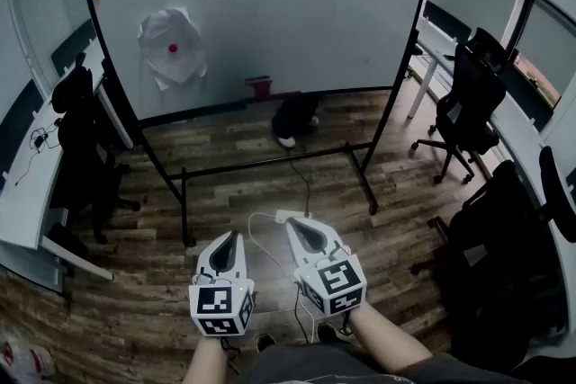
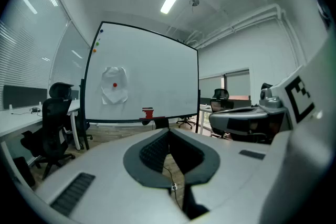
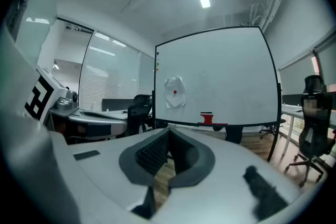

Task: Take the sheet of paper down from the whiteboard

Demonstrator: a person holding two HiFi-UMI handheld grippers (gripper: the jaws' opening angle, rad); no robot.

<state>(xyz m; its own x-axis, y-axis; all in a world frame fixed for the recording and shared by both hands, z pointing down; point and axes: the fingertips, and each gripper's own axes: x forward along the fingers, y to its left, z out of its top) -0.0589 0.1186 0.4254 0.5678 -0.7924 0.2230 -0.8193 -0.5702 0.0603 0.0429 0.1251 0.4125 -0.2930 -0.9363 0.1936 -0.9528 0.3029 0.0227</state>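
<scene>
A crumpled white sheet of paper (image 1: 171, 54) hangs on the left part of the whiteboard (image 1: 297, 4), pinned by a red magnet (image 1: 173, 48). It also shows far ahead as the paper (image 2: 118, 94) in the left gripper view and the paper (image 3: 177, 99) in the right gripper view. My left gripper (image 1: 236, 236) and right gripper (image 1: 293, 223) are held side by side low over the wooden floor, well short of the board. Both point toward it with jaws shut and nothing between them, as seen at the left gripper (image 2: 169, 131) and right gripper (image 3: 169, 131).
A red eraser (image 1: 259, 85) sits on the board's tray. The board's black stand (image 1: 270, 165) has feet reaching toward me. A white power strip (image 1: 286, 216) and cable lie on the floor. Black office chairs (image 1: 468, 103) stand right, another chair (image 1: 76, 126) and a desk (image 1: 27, 193) left.
</scene>
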